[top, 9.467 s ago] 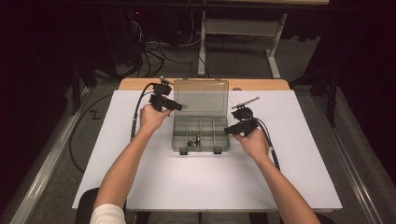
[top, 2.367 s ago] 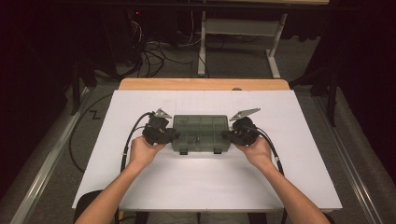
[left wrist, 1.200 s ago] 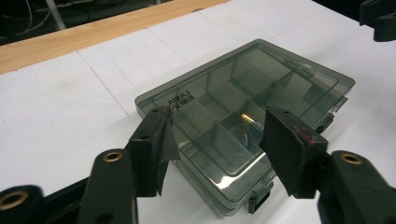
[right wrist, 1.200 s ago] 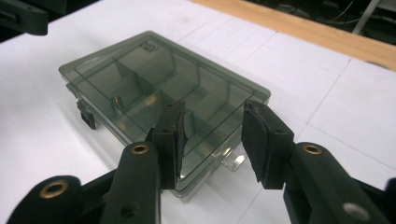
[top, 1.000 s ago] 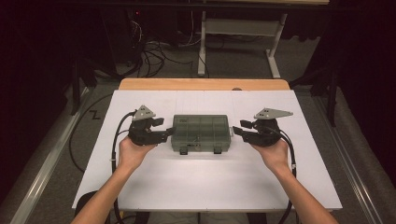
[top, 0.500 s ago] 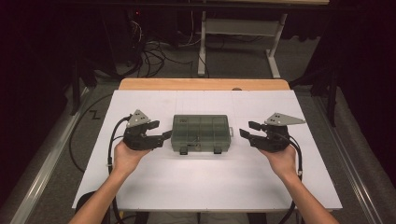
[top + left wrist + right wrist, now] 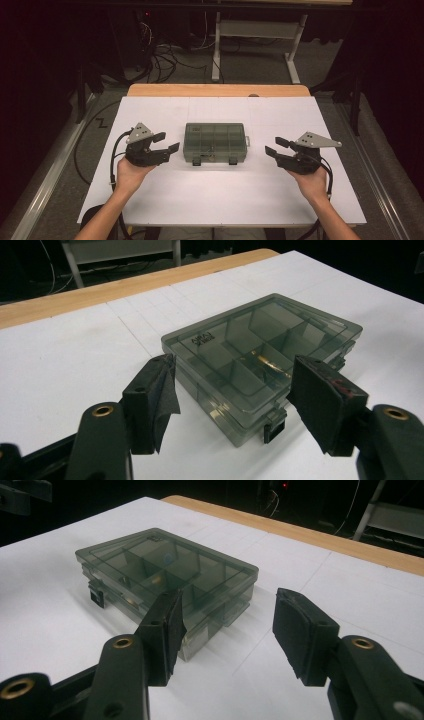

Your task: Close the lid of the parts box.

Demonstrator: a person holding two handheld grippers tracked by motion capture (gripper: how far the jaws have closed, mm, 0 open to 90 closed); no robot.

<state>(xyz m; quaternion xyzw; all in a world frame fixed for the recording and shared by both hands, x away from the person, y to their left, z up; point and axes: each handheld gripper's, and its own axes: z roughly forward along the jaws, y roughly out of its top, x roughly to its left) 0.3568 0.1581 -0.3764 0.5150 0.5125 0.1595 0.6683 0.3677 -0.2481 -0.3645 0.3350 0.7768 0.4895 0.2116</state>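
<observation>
Compartment box (image 7: pixel 215 143) lying shut mid-worktop (image 7: pixel 220 195), left gripper (image 7: pixel 167 141) gaping wide at 9 o'clock, right gripper (image 7: pixel 274 146) just opening wide, empty, at 3 o'clock.

Organizer box (image 7: pixel 215 143): smoky translucent plastic, glossy, smooth lid. Table sheet (image 7: pixel 220 195): matt white. Far table edge (image 7: pixel 220 90): bare wood.
</observation>
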